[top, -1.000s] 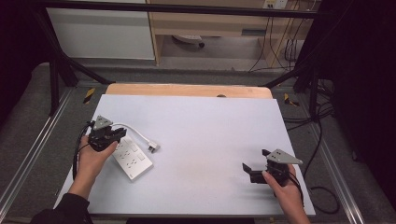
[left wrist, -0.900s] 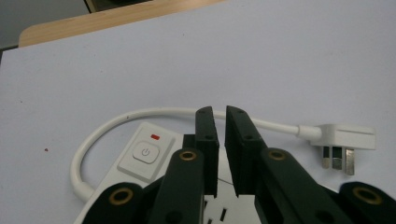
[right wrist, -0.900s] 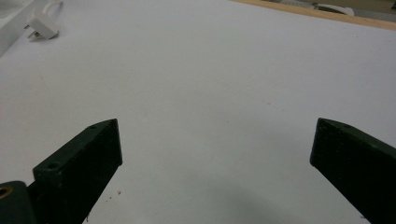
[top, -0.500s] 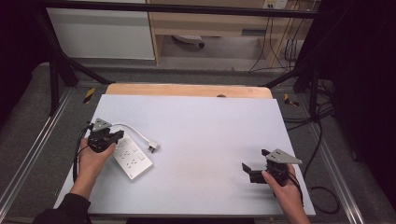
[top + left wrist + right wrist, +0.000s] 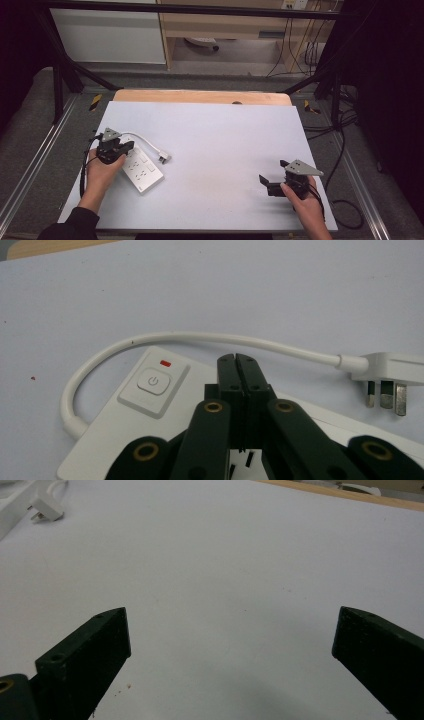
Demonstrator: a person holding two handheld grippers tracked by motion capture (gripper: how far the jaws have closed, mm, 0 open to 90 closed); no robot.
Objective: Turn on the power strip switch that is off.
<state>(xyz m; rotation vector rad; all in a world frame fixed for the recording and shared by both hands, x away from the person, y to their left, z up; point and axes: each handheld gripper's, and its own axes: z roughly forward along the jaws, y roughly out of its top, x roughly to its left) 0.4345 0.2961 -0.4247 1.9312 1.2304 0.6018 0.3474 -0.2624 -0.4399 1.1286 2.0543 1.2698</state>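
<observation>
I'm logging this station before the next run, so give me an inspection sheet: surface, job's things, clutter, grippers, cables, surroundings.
Surface: pale grey table top, with a bare wooden strip along its far edge.
Job's things: white power strip lying flat at the left, with a square power button and a small red mark above it; its short white cord curves to a white three-pin plug lying unplugged on the table.
Clutter: nothing seen.
Grippers: left gripper shut, empty, tips over the strip beside the button; right gripper open, empty, over bare table.
Cables: black cables on the floor beyond the table.
Surroundings: white cabinet, black frame struts, grey floor.
</observation>
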